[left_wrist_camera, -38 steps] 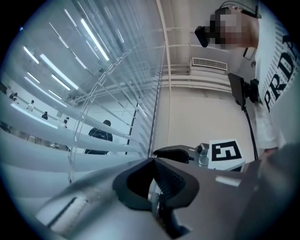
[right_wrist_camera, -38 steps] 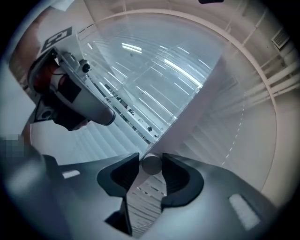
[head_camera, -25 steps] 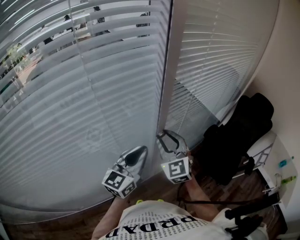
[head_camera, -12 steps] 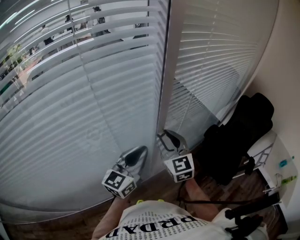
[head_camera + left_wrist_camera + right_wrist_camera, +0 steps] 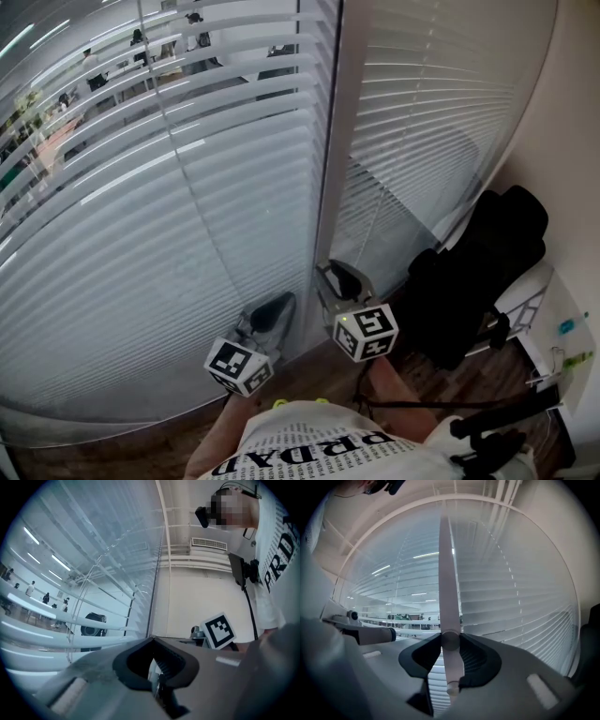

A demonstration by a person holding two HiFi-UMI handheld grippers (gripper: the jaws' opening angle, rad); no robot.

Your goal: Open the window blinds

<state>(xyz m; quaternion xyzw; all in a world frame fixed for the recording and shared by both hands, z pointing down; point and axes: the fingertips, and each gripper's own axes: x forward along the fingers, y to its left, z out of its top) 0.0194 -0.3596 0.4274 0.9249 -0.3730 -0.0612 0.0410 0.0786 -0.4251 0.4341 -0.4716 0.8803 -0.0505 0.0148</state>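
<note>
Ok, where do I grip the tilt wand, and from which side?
Grip the tilt wand low on its shaft, just above the tip, coming level from the room side. It is a slim round rod hanging straight down by the window frame, so jaws across it can roll it. The right gripper pinches it there.

Both forearms (image 5: 386, 386) reach forward from the torso. The left tool (image 5: 277, 305) is held level and low on the person's left, jaws together at the tips. The right tool (image 5: 334, 274) is just beside it, also level, with its marker cube (image 5: 366, 331) canted. Its jaws are clamped on the tilt wand (image 5: 449, 620).
</note>
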